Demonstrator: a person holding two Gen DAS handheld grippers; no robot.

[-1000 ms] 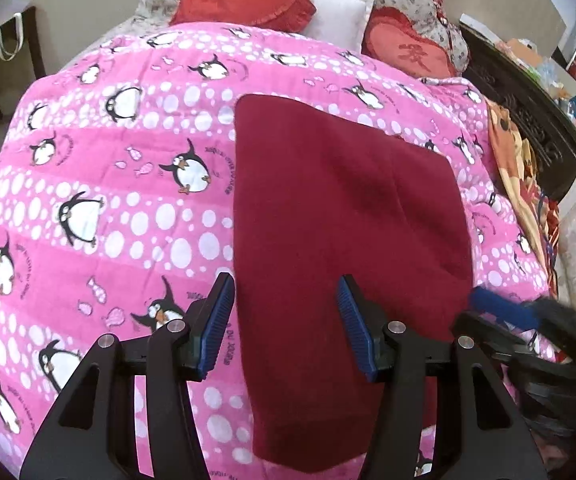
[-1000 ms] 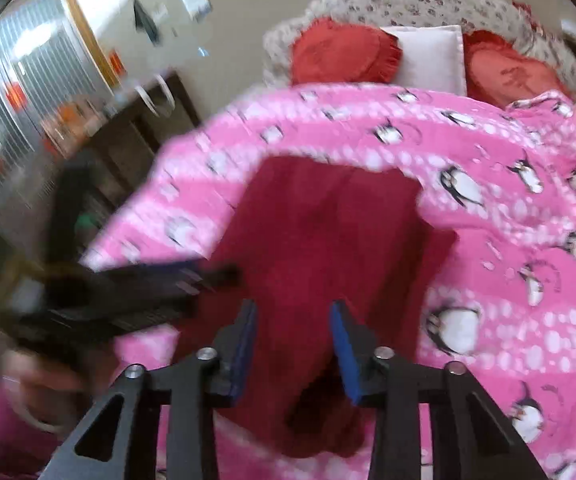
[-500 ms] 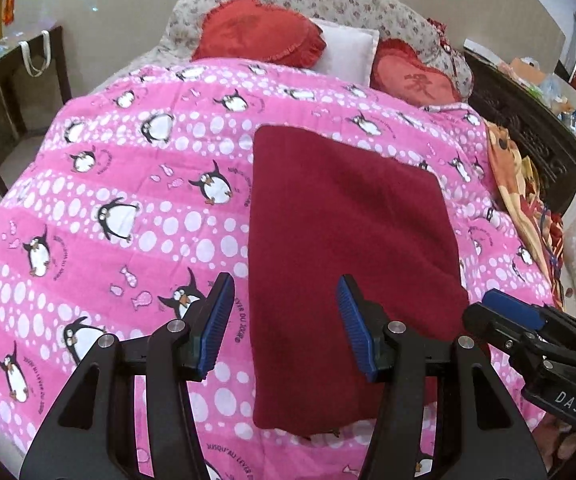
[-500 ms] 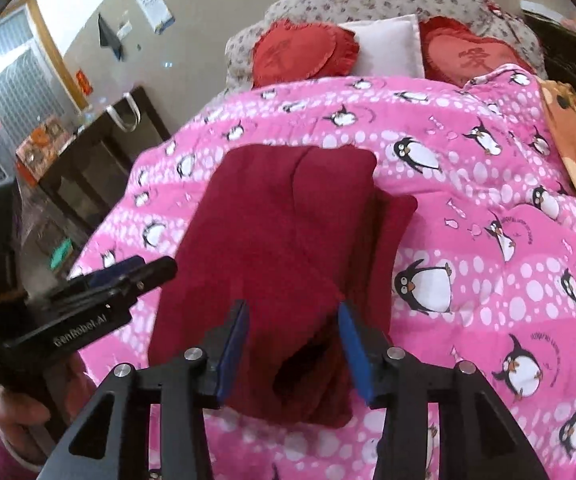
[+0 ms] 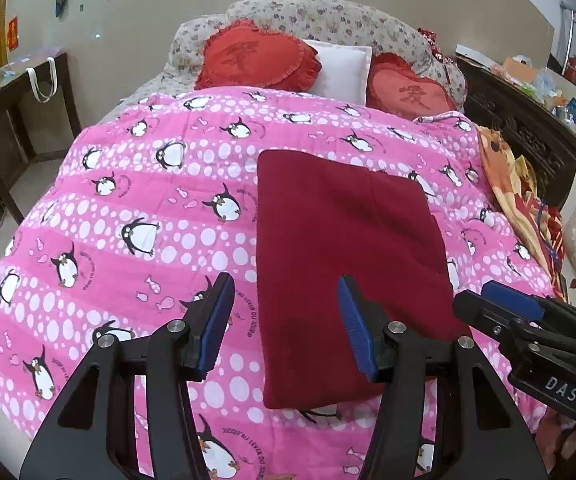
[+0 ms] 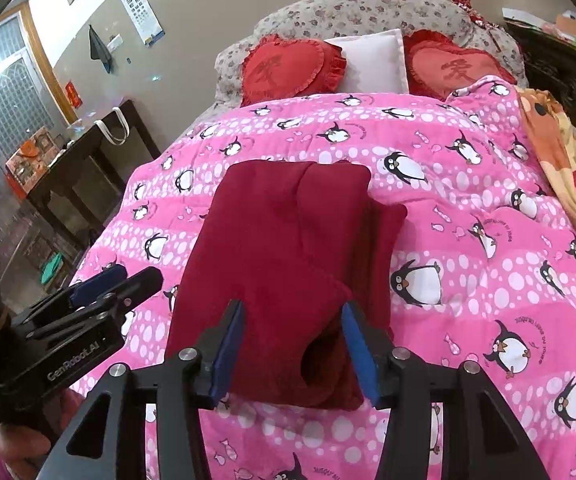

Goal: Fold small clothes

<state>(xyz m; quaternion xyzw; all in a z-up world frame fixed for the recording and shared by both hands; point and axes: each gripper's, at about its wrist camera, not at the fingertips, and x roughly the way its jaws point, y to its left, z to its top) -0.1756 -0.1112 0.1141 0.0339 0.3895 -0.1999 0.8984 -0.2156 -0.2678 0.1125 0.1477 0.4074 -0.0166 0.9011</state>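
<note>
Maroon garment point(image 5: 348, 264) folded into rectangle, flat on pink penguin quilt point(image 5: 127, 208), toward quilt's near edge. Left gripper point(image 5: 285, 320) above near edge, jaws apart, nothing between. Right gripper point(image 6: 292, 344) over garment's near end, jaws just been opening, pads clear of cloth.
</note>
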